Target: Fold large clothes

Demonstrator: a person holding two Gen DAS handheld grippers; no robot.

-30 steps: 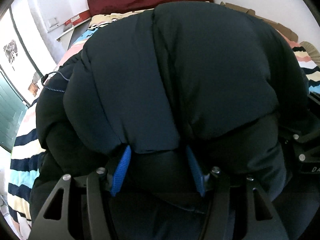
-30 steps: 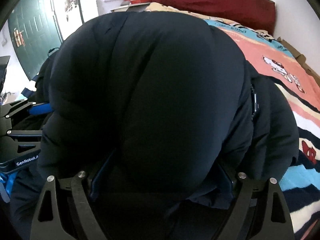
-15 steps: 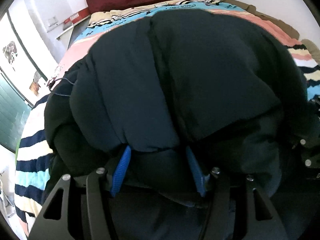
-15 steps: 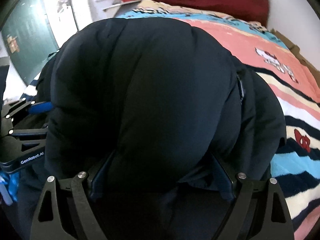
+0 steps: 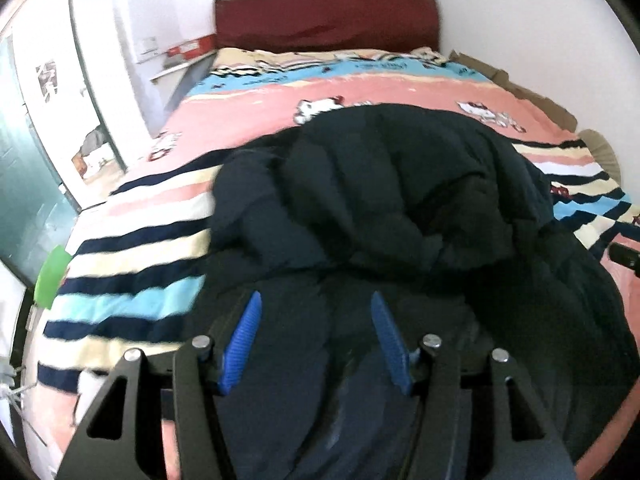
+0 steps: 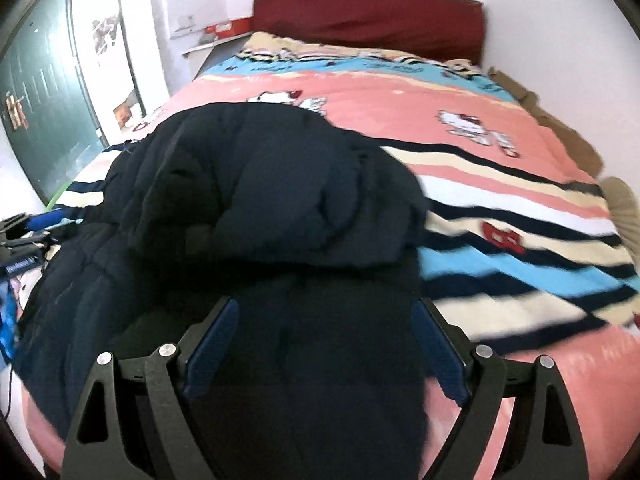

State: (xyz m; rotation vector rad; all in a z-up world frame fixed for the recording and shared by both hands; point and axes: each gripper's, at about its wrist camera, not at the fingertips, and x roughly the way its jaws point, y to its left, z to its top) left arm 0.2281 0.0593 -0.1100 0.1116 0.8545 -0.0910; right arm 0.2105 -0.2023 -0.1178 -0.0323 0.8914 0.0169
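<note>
I have both grippers over the near end of the bed (image 5: 304, 92), pointing down and forward along it.

Task item: one dark navy puffer jacket (image 5: 400, 208), lying on the striped cartoon-print blanket (image 5: 132, 248) at the near part of the bed. Its far portion is doubled back over itself into a thick rounded fold; the near portion runs flat toward both cameras. In the right wrist view the same jacket (image 6: 280, 208) sits left of centre, with bare blanket to its right.

Left gripper (image 5: 316, 314): jaws stand well apart. The blue pads (image 5: 244, 340) show clear along their inner faces, with flat jacket fabric seen between and below them. I see no fabric pinched; nothing is held.

Right gripper (image 6: 324, 324): jaws stand very wide, one pad (image 6: 212, 344) on each side of the jacket's near strip. The fabric looks flat and slack between them, and I see no grip on it.

Containers: a red box (image 6: 230, 26) rests on a shelf beside the headboard (image 6: 368, 16); its contents are not visible to me.

The left gripper's body also shows at the left edge of the right wrist view, beside the jacket.
</note>
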